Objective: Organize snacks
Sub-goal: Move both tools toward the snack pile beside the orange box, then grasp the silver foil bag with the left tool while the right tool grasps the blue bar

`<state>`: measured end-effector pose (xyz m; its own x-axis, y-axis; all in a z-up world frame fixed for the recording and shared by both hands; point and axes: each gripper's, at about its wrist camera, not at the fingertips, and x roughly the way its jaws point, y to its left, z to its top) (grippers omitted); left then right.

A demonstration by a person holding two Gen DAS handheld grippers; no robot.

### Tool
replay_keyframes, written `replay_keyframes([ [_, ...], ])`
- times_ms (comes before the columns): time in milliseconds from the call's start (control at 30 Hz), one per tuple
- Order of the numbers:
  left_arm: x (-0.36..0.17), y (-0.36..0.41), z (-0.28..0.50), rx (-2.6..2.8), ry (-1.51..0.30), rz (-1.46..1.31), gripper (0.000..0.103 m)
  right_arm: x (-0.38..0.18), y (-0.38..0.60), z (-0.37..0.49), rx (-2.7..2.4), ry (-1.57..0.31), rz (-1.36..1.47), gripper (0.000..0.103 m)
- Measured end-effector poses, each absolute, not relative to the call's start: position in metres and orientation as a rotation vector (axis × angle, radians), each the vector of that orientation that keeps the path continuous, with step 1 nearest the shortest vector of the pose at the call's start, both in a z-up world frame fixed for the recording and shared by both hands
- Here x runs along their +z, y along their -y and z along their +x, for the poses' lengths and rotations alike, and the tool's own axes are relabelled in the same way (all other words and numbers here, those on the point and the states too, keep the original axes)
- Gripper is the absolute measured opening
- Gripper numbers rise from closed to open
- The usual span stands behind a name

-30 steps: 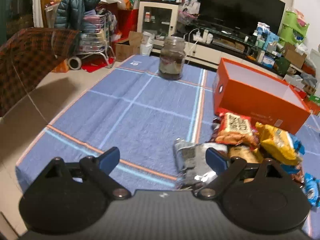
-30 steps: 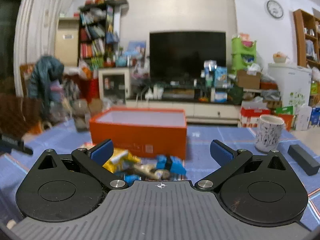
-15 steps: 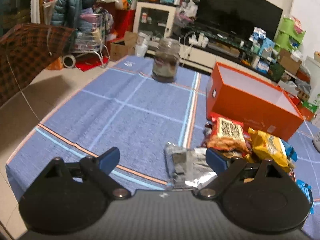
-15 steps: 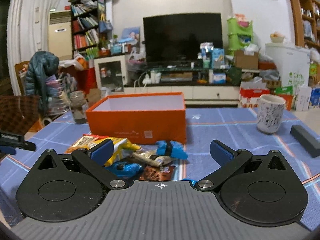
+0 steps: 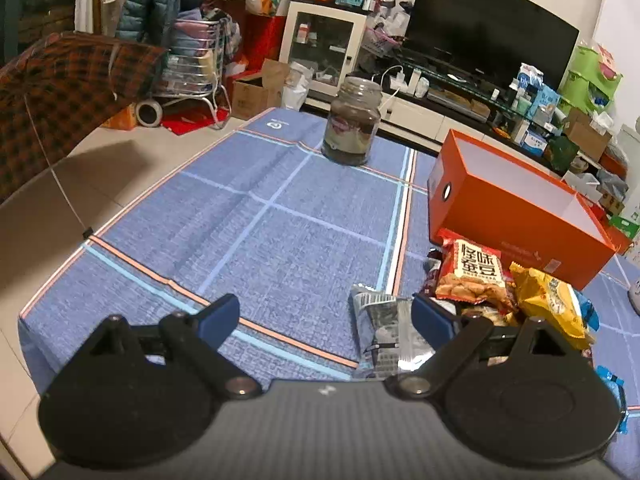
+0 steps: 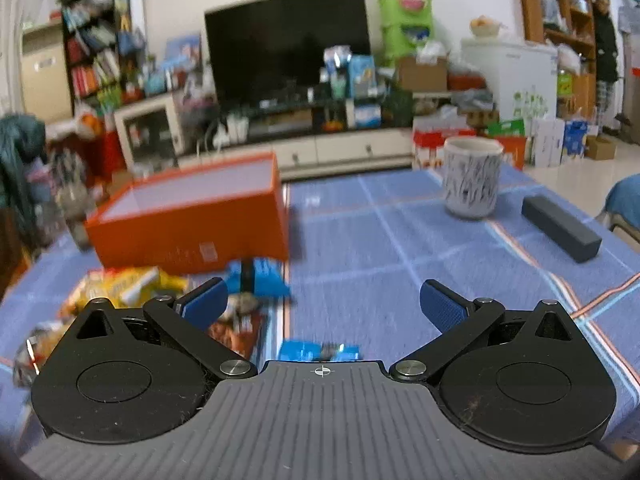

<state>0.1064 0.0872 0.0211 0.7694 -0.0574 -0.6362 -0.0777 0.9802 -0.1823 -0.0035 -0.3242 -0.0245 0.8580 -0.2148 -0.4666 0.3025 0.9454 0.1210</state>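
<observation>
**A:** so what's going on at the table rn?

**B:** both grippers are hanging over the blue cloth [image 5: 280, 220] with nothing in them. The left gripper [image 5: 326, 316] is sitting with its fingers spread wide, and a crinkly silver packet [image 5: 380, 328] is lying just inside its right finger, not pinched. Past that same finger the snack pile is spreading out: a red bag [image 5: 470, 272], a yellow bag [image 5: 552, 300].

**A:** and the box?

**B:** the orange box [image 5: 516, 216] is standing open right behind the pile, ahead and to the right of the left fingers. A glass jar [image 5: 352, 124] is standing well ahead, roughly between them.

**A:** right one?

**B:** the right gripper [image 6: 324, 304] is also gaping, fingers well apart. A small blue packet [image 6: 316, 350] is lying between them, close to the gripper body, untouched I think, though it's pretty blurry there. Another blue wrapper [image 6: 256, 280] is sitting just beyond its left finger, and a patterned mug [image 6: 472, 176] is standing far ahead of the right finger.
</observation>
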Motion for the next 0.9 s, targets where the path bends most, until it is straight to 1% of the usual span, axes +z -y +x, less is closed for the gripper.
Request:
replay_keyframes([
  [167,0.02,-0.089,0.108,0.014,-0.705,-0.214,0.092,-0.03,0.311,-0.006,-0.241,-0.472,0.171,0.091],
  [333,0.017,-0.084,0.109,0.007,-0.72,-0.193,0.092,-0.031,0.297,-0.005,-0.23,-0.471,0.13,0.091],
  [433,0.015,-0.079,0.111,0.004,-0.73,-0.181,0.092,-0.034,0.293,-0.002,-0.224,-0.486,0.11,0.093],
  [900,0.008,-0.065,0.117,-0.047,-0.788,-0.188,0.092,-0.046,0.293,0.002,-0.23,-0.542,0.107,0.095],
])
